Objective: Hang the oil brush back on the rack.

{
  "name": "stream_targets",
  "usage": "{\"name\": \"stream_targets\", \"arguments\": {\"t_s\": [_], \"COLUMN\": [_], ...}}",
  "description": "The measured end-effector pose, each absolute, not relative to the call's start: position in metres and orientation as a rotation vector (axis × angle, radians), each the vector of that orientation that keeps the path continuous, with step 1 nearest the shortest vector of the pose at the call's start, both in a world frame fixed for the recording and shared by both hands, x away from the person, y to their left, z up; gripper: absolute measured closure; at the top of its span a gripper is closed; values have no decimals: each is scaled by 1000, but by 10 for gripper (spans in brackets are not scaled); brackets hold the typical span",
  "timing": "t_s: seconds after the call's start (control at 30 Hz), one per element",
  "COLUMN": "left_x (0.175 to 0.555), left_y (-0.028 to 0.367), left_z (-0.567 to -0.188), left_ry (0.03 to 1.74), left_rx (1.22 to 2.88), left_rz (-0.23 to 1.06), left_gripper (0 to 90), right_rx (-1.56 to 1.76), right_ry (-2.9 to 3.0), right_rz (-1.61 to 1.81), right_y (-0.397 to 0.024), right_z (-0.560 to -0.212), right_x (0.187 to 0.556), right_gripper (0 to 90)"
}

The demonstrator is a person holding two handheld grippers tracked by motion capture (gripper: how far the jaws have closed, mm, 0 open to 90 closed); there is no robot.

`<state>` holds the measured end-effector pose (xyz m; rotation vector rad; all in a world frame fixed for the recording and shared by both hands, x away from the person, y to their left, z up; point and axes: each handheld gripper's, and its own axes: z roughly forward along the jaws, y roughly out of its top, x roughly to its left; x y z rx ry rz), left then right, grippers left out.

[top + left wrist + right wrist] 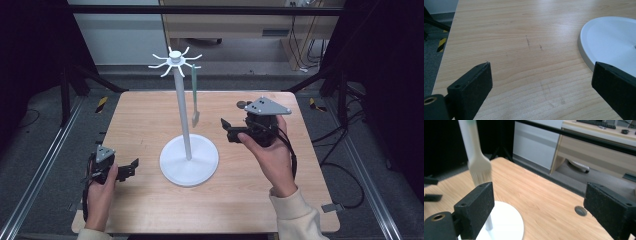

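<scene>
— Right gripper view: the right gripper (pixel 536 202) has its fingers (pixel 475 207) spread wide with nothing between them; the pastry brush (pixel 479 168) hangs just beyond the left one, apart from it.

— And from above?

— The brush (pixel 195 100) dangles from a hook of the white stand (pixel 188 160) mid-bench (pixel 250 200); whether its bristles touch the pole is hard to tell.

— The left gripper (pixel 131 167)?

— Released too, low over the bench beside the stand's base, fingers (pixel 471 87) holding nothing.

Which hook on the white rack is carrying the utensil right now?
The hook on the hub's right side, toward the right gripper: the green-handled utensil hangs from it. The other hooks around the rack top are bare.
</scene>
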<state>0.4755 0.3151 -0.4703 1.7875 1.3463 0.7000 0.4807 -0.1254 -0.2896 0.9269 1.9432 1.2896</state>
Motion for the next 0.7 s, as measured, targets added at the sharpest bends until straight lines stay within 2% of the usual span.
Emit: {"name": "stream_targets", "arguments": {"t_s": [0.7], "left_x": [476], "left_y": [316], "left_z": [-470], "left_ry": [1339], "left_rx": [1788], "left_rz": [706], "left_gripper": [27], "right_rx": [1050], "right_ry": [1947], "right_rz": [1214], "right_y": [-177], "right_z": [-309], "right_x": [490], "right_gripper": [89]}}
